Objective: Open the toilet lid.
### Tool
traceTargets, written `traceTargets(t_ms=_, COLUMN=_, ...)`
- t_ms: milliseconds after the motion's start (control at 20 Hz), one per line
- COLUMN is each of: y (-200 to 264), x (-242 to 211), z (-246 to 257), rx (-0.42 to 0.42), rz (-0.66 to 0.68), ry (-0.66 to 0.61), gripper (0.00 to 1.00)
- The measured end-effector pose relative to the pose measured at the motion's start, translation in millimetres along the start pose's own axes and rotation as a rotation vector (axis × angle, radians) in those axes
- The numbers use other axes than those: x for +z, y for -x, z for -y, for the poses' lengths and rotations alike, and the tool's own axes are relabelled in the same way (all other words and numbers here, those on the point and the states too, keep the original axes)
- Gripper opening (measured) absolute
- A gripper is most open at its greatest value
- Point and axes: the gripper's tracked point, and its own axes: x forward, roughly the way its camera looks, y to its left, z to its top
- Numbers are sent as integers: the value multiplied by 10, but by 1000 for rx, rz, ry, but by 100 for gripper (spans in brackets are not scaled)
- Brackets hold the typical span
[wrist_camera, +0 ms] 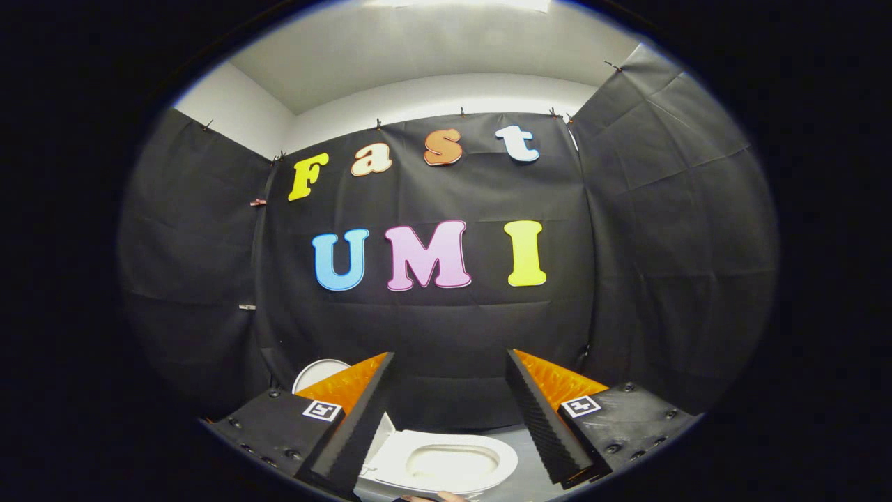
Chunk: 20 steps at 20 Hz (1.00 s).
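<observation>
With the tool [449,390] spread wide and empty above the toilet [439,466] (its bowl showing between the fingers), the raised lid [319,373] could drop back if nudged.

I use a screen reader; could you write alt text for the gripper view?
An open white toilet, bowl exposed, lies below the open gripper, between its spread fingers, which hold nothing. Black cloth wall stands beyond.

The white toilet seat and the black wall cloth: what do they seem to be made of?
The white oval toilet seat between the open gripper fingers looks like glossy plastic or ceramic: smooth, evenly white, softly shining; which one I cannot tell. The black wall cloth looks like matte fabric or thin sheeting: it shows creases and hangs from clips.
</observation>
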Motion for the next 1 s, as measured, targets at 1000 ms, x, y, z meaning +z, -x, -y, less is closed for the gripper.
traceTargets(t_ms=1000, y=-18, x=-35, z=-58, rx=13, rz=-9, ry=6, gripper=98)
